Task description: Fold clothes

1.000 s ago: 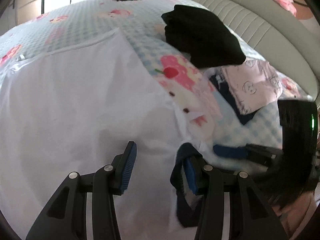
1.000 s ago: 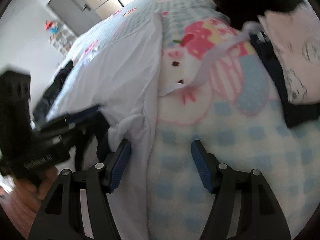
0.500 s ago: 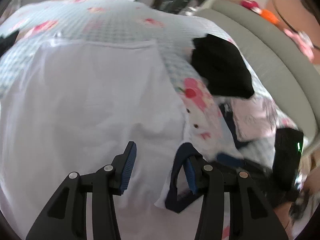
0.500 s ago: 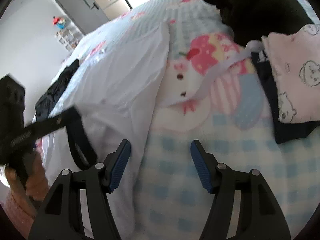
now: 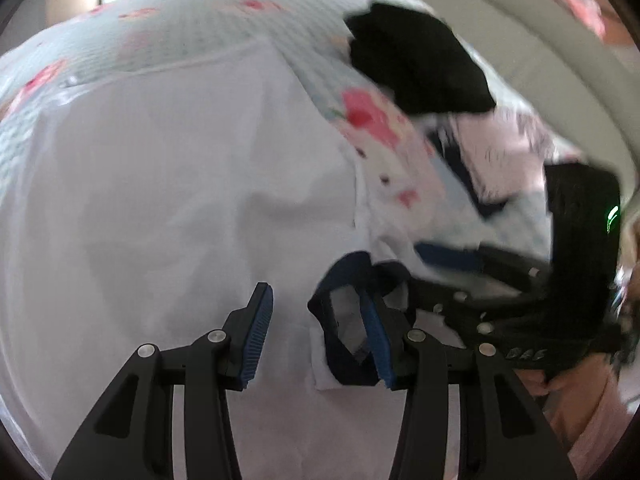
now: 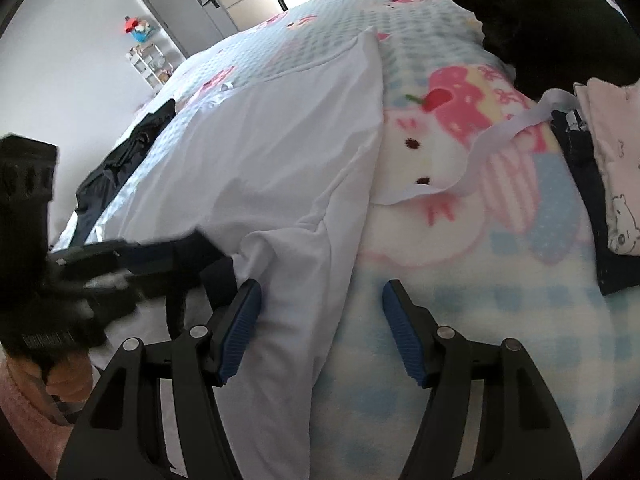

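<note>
A: Item: white garment (image 5: 192,184), spread on the blanket (image 6: 460,280); claws?

B: Left gripper (image 5: 316,332) spread, navy collar (image 5: 340,360) looped round one finger; right gripper (image 6: 320,328) spread over the garment's edge; risk: collar snagging, dragging cloth.

We see white garment (image 5: 168,184) spread mostly flat across bed, lightly creased, dark navy collar trim (image 5: 340,320) at its near edge, curled up. Its right edge (image 6: 360,152) folded along straight line; sleeve (image 6: 296,264) bunched, draping toward us. Black folded garment (image 5: 416,68) at far right. Pink printed piece (image 6: 612,160) lies atop navy one (image 6: 588,200), possibly folded; left view blurred.
</note>
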The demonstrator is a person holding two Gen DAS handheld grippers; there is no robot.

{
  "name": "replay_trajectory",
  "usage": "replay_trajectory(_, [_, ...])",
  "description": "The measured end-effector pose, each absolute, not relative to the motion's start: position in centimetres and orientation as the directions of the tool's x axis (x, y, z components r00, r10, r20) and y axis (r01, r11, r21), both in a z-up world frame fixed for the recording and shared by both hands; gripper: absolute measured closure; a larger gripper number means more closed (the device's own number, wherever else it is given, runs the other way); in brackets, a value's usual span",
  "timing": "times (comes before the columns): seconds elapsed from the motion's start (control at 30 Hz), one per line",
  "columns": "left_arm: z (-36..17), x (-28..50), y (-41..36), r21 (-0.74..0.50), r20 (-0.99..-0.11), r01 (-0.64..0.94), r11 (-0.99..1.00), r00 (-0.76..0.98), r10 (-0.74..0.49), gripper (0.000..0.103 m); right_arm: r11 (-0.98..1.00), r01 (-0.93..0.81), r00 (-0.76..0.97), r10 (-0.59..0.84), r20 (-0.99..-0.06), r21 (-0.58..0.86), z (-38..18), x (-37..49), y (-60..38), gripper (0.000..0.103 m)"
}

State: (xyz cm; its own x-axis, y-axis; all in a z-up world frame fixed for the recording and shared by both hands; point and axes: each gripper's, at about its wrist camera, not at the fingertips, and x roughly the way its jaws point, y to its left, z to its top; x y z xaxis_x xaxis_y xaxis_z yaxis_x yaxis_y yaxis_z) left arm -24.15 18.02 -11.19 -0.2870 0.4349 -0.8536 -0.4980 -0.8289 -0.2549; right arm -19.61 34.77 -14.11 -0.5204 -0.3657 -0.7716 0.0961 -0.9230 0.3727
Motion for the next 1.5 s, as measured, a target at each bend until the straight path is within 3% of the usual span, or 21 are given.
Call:
replay_trajectory(0.13, [-11.8,-25.8,19.0,-0.301,-0.854,-0.487,-0.82,-0.245,0.459,0.056,-0.918,0.081,-0.52,-0.372,-0.769,0.389,-14.4,-19.5,35.1,0.037])
replay_trajectory(0.3, [-12.1,-27.5,18.5,-0.459,-0.798,-0.419,-0.784,-0.193,0.571,0.056,-0.915,0.085,-0.518,-0.379,-0.766,0.396,-14.5,-19.7,35.0,0.037])
replay_trajectory(0.53, [-13.4,-29.8,15.3,-0.699,-0.665,-0.175,-0.693,-0.197,0.72,0.056,-0.928,0.12,-0.479,-0.366,-0.798,0.353,-15.1,-20.1,34.2,0.033])
replay_trajectory(0.7, [-12.2,-27.9,12.2,-0.583,-0.727,-0.189,-0.79,-0.313,0.611,0.056,-0.909,0.11,-0.473,-0.403,-0.783,0.402,-14.7,-20.2,35.4,0.034])
replay_trajectory(0.77, [-12.0,-27.4,11.6,-0.573,-0.725,-0.229,-0.787,-0.305,0.617,0.049,-0.889,0.116,-0.485,-0.44,-0.756,0.443,-13.9,-20.3,36.0,0.034])
replay_trajectory(0.87, [-11.8,-26.9,11.4,-0.548,-0.734,-0.289,-0.785,-0.283,0.617,0.048,-0.844,0.123,-0.514,-0.505,-0.694,0.523,-12.5,-20.8,36.9,0.034])
replay_trajectory(1.03, [-11.8,-26.9,13.5,-0.433,-0.793,-0.404,-0.806,-0.254,0.554,0.048,-0.921,0.121,-0.496,-0.378,-0.781,0.369,-12.5,-23.7,35.7,0.034])
replay_trajectory(1.2, [-12.6,-28.1,15.9,-0.32,-0.855,-0.467,-0.824,-0.233,0.464,0.048,-0.92,0.122,-0.464,-0.385,-0.798,0.372,-14.3,-24.0,34.8,0.033])
replay_trajectory(1.33, [-13.2,-29.5,16.9,-0.261,-0.869,-0.452,-0.853,-0.274,0.411,0.048,-0.918,0.149,-0.468,-0.394,-0.791,0.368,-14.5,-23.8,34.6,0.033])
replay_trajectory(1.5, [-13.5,-30.6,16.7,-0.282,-0.855,-0.389,-0.877,-0.312,0.414,0.048,-0.923,0.176,-0.467,-0.384,-0.797,0.342,-14.8,-23.2,33.8,0.032])
